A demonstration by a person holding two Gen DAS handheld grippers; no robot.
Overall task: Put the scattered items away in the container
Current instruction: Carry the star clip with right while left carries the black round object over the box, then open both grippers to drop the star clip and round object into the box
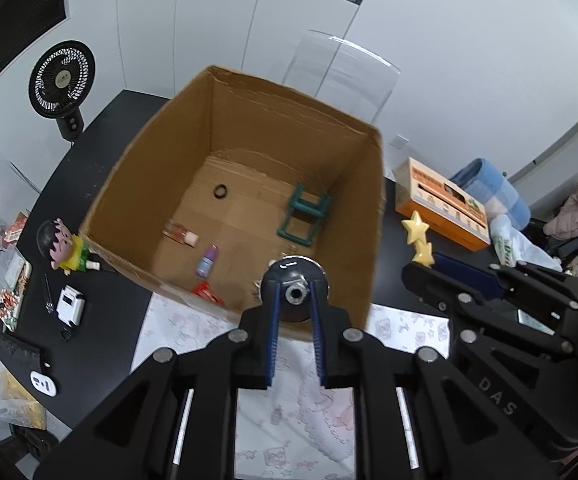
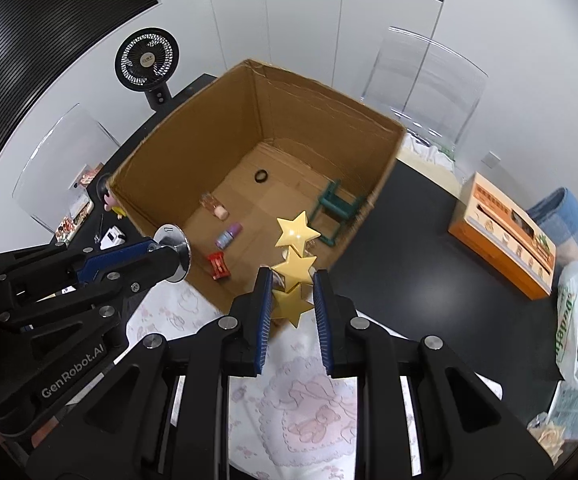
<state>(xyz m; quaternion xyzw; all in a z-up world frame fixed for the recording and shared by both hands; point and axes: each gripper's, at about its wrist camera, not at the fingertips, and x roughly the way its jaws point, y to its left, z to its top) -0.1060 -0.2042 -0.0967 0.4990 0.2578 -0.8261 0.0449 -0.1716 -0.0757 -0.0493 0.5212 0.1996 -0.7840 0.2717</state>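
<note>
The left gripper [image 1: 295, 300] is seen closed on a round black-and-chrome knob [image 1: 293, 294], held over the near rim of the open cardboard box [image 1: 161, 136]. The right gripper [image 2: 291, 300] is clamped on a stack of yellow stars [image 2: 295, 264], which rises toward 12 o'clock from its blue pads [image 2: 263, 320], also at the box's near edge. On the box floor are seen a black ring [image 1: 220, 191] at 11 o'clock, a green toy stool [image 1: 304, 216] at 2 o'clock, a small clear bottle [image 1: 180, 234] at 9 o'clock, a purple bottle [image 1: 206, 262] and a red item [image 1: 208, 294] at 7 o'clock. Outside the box, at 9 o'clock, a cartoon figure [image 1: 63, 246] and a white device [image 1: 71, 304] lie on the black table [image 1: 89, 352]. "GenRobot.AI" is read on the left gripper's body in the right wrist view, and "DAS" on the right gripper's body in the left wrist view. The print on the orange carton [image 2: 505, 236] at 3 o'clock is too small to be read.
</note>
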